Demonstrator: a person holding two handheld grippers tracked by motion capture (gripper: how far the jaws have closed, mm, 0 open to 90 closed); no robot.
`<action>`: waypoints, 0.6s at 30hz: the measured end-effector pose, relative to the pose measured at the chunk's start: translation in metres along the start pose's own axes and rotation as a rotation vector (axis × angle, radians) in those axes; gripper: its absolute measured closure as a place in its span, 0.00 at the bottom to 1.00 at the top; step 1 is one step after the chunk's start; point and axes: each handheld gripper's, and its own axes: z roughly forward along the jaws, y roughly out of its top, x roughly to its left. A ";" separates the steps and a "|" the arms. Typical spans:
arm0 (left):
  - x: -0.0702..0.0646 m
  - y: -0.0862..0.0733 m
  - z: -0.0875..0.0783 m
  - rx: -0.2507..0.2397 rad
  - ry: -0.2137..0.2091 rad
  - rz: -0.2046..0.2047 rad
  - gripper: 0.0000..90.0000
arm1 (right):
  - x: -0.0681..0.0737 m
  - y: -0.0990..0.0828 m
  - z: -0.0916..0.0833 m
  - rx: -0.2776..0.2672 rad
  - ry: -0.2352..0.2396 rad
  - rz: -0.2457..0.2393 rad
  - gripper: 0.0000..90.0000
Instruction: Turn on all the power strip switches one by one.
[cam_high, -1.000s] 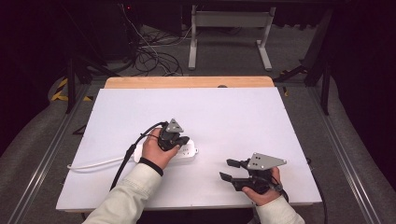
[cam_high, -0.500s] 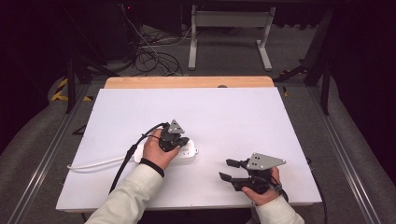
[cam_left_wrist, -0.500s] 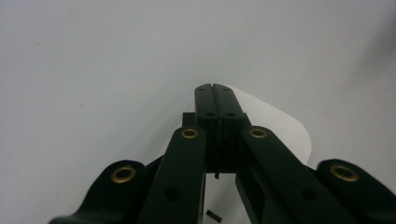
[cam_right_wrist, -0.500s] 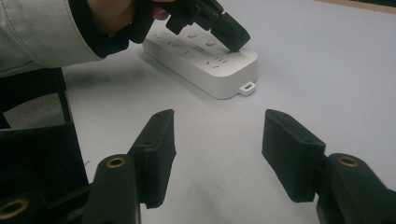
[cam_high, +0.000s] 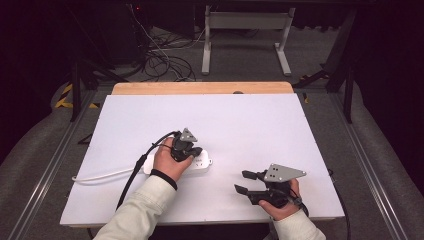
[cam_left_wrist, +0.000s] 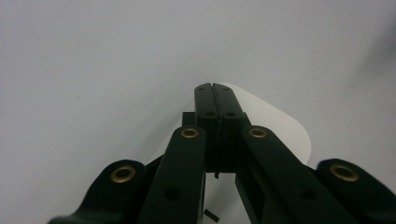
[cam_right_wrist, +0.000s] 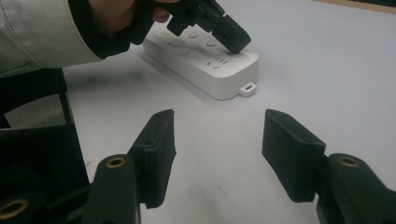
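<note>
A white power strip (cam_high: 200, 163) lies on the white table (cam_high: 240, 125) left of centre, its white cord (cam_high: 107, 175) trailing off to the left. My left gripper (cam_high: 192, 151) is shut, with its tips pressed down on the strip's top near its right end. The right gripper view shows those closed tips (cam_right_wrist: 233, 39) on the power strip (cam_right_wrist: 205, 60), beside its sockets. In the left gripper view the jaws are together over the strip's rounded end (cam_left_wrist: 280, 126). My right gripper (cam_high: 243, 182) rests open near the front right edge, holding nothing, pointing left toward the strip.
A black cable (cam_high: 132, 172) runs from the left gripper back along the sleeve. A wooden strip (cam_high: 200, 88) borders the table's far edge. Beyond it are table legs (cam_high: 245, 35) and tangled cables (cam_high: 160, 55) on the floor.
The left gripper has shifted very slightly on the power strip. The right gripper has stayed in place.
</note>
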 end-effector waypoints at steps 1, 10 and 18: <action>0.000 0.000 0.000 -0.001 0.001 0.002 1.00 | 0.000 0.000 0.000 -0.001 0.000 0.000 0.50; 0.000 0.000 0.001 0.013 0.000 -0.017 1.00 | 0.001 0.000 0.001 0.000 0.004 0.003 0.50; -0.004 0.000 -0.008 -0.012 0.052 0.003 1.00 | 0.000 -0.001 -0.002 -0.006 0.000 0.007 0.50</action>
